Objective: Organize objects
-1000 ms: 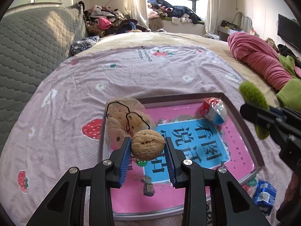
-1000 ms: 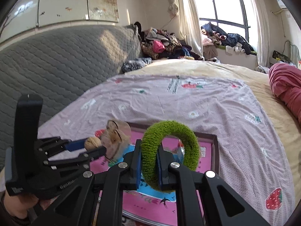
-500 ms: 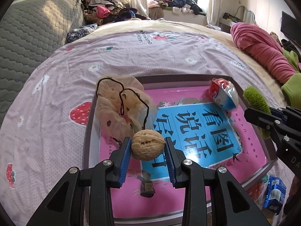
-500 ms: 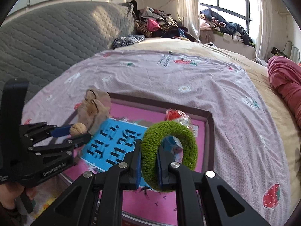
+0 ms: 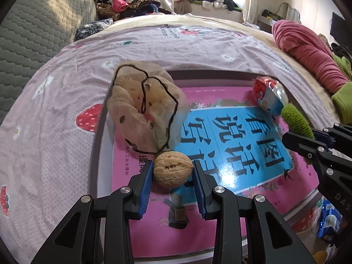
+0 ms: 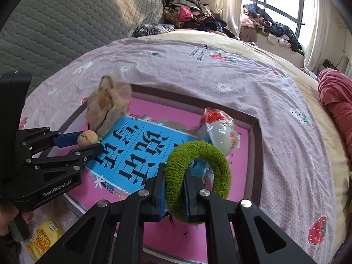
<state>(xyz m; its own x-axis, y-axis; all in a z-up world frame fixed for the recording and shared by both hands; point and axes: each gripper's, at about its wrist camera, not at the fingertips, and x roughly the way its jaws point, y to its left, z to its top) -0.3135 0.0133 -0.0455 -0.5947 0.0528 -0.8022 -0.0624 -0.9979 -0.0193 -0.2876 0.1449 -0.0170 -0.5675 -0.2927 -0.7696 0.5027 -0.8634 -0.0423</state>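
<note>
Below my grippers, a strawberry-print bedsheet (image 5: 66, 101) carries a dark-rimmed tray (image 6: 256, 145) with a pink-and-blue printed floor. In its far left corner sits a beige mesh pouch (image 5: 143, 110); at the far right, a wrapped toy egg (image 6: 220, 132). My right gripper (image 6: 175, 189) is clamped on a green fuzzy ring (image 6: 198, 176). My left gripper (image 5: 172, 176) pinches a walnut (image 5: 172, 171) over the tray.

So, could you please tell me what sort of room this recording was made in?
Most likely a lived-in bedroom: the work happens on a bed covered with a strawberry-print sheet, a quilted grey headboard stands behind it, and clothes are piled by the curtained window.
</note>
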